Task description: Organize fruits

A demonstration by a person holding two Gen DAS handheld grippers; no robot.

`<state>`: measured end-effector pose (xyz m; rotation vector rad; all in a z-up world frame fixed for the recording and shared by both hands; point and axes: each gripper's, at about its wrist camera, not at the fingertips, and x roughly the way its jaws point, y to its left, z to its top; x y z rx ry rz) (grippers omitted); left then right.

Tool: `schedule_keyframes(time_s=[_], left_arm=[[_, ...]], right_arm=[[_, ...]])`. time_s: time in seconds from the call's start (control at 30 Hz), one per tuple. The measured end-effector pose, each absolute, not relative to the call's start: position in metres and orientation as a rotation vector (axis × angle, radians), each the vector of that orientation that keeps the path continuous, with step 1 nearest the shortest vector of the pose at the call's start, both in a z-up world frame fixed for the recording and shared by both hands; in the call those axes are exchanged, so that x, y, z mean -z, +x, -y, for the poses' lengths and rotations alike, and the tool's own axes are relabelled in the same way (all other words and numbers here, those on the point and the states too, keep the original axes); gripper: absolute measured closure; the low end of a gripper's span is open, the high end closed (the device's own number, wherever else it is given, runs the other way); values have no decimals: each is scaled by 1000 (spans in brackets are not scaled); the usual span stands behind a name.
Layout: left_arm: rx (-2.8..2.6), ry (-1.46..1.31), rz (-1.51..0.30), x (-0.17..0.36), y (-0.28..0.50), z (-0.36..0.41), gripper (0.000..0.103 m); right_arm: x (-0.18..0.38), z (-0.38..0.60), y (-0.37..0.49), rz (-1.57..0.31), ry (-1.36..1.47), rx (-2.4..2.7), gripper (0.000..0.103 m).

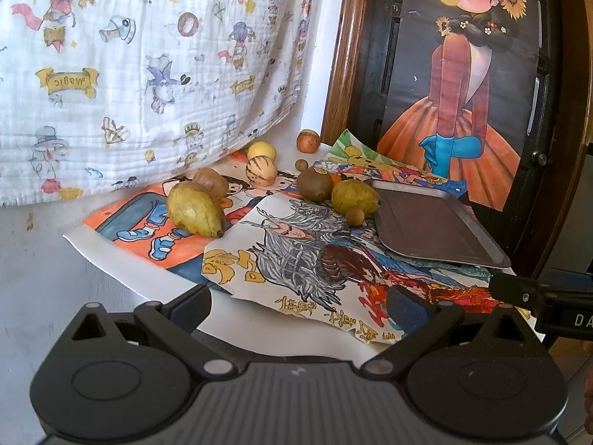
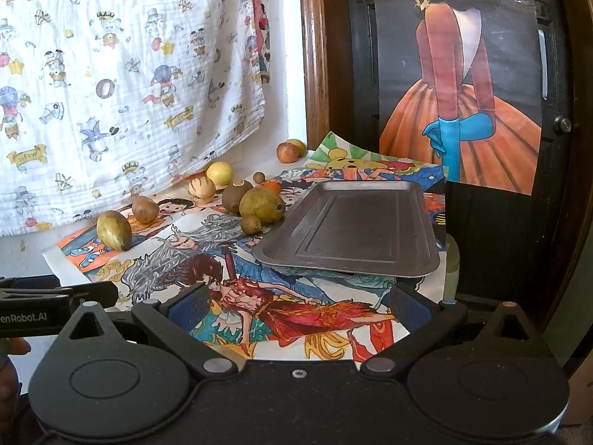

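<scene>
Several fruits lie on cartoon drawings spread over a white table. A yellow-green mango is nearest on the left, a green pear and a brown kiwi sit beside the bare metal tray. Farther back are a striped melon, a yellow fruit and a red apple. My left gripper is open, short of the fruits. My right gripper is open in front of the tray.
A printed white cloth hangs behind the fruits. A poster of a girl in an orange dress leans on a dark wooden frame at the right. Small brown round fruits lie among the larger ones. The right gripper's side shows at the edge.
</scene>
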<state>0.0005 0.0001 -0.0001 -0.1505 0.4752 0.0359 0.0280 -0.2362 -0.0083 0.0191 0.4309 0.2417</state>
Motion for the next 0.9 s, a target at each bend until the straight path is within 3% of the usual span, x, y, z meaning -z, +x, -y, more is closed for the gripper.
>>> schedule_keyframes(time_s=[0.9], left_arm=[[-37,-153,-482,10,-5,-3,0]], right_arm=[[10,235,28,-437,17,-242,0]])
